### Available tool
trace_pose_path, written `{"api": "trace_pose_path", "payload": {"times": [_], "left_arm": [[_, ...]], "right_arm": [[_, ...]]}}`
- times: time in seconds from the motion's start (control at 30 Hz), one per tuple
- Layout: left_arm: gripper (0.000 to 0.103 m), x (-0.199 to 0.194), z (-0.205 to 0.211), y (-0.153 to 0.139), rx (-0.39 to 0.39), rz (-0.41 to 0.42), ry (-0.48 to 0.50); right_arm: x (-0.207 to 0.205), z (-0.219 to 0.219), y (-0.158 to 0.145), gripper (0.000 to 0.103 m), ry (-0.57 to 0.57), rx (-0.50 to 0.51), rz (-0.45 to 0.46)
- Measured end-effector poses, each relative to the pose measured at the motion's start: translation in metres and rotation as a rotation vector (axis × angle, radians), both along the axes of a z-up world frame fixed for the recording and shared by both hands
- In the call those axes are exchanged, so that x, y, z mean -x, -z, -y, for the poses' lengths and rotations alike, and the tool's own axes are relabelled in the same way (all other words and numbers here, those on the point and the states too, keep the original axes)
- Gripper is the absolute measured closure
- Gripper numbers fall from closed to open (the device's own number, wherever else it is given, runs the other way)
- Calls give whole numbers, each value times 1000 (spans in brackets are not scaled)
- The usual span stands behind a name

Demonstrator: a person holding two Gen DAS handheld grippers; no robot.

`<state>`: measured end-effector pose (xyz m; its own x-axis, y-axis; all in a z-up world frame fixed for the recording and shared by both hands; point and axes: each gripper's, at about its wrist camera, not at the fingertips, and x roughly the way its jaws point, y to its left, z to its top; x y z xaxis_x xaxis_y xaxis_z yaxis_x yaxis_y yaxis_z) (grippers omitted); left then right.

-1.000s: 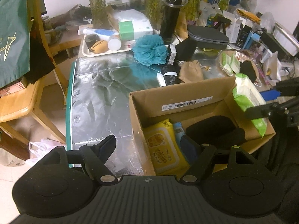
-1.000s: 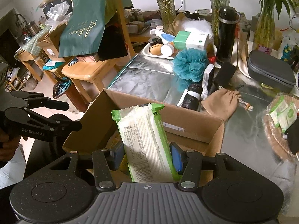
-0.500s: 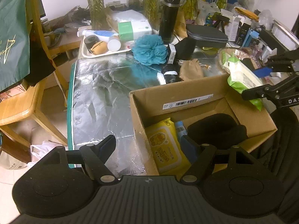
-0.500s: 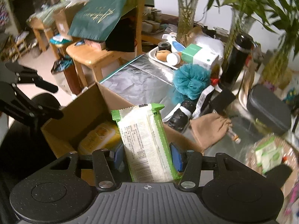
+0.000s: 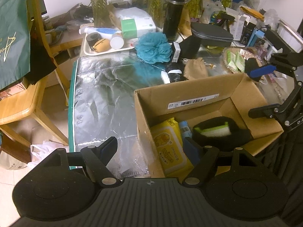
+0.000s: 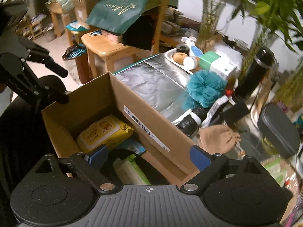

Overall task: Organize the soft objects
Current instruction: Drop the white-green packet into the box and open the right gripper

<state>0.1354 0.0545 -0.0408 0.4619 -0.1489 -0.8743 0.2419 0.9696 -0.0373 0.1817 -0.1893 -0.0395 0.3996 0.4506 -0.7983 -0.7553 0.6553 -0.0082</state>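
The cardboard box holds a yellow wipes pack, a black soft item and, lying on that item, a green-and-white pack. My right gripper hovers over the box with its jaws opening. The green-and-white pack lies loose below them, untouched by the pads. My left gripper stands open astride the box's near left wall, holding nothing. On the foil sheet beyond the box sit a teal bath pouf and a tan pouch.
Behind the pouf stand a white tray of bottles, a black flask, glass vases and a grey case. A wicker dish of green packets is at right. A wooden chair with a green bag stands left.
My right gripper has rolled and opened, letting go of the green-and-white pack, which now lies in the box on the black item. The left gripper has stayed put.
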Motion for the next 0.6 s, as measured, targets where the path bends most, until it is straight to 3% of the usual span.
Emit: {"api": "trace_pose_path", "payload": {"times": [0.27, 0.6], "left_arm": [[27, -1, 6, 1, -16, -10, 18], [27, -4, 14, 3, -26, 0, 40]], "right_arm": [[10, 16, 2, 0, 114, -48, -72], [19, 33, 1, 0, 252, -25, -98]]}}
